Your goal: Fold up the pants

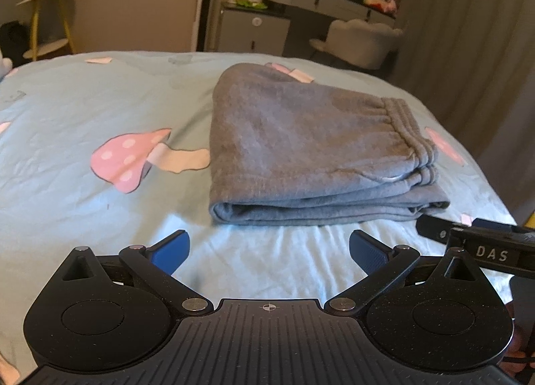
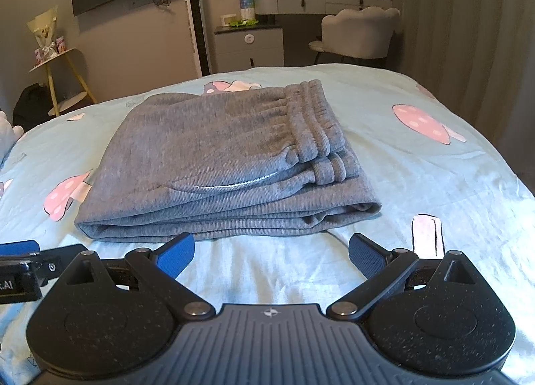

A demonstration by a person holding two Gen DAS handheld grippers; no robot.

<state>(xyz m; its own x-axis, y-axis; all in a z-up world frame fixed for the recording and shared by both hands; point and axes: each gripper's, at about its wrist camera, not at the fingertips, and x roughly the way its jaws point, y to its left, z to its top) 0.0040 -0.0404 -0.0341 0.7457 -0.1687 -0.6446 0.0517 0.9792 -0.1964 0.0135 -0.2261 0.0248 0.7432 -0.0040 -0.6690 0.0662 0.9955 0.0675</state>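
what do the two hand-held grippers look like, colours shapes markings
Both match. The left hand-held gripper and the right hand-held gripper each have a speckled black body with two round lobes, a ribbed centre plate with a small crosshair mark, silver pivot pins and angled black links ending in blue textured pads. One side bar carries white "DAS" lettering. No cables or sleeves show.
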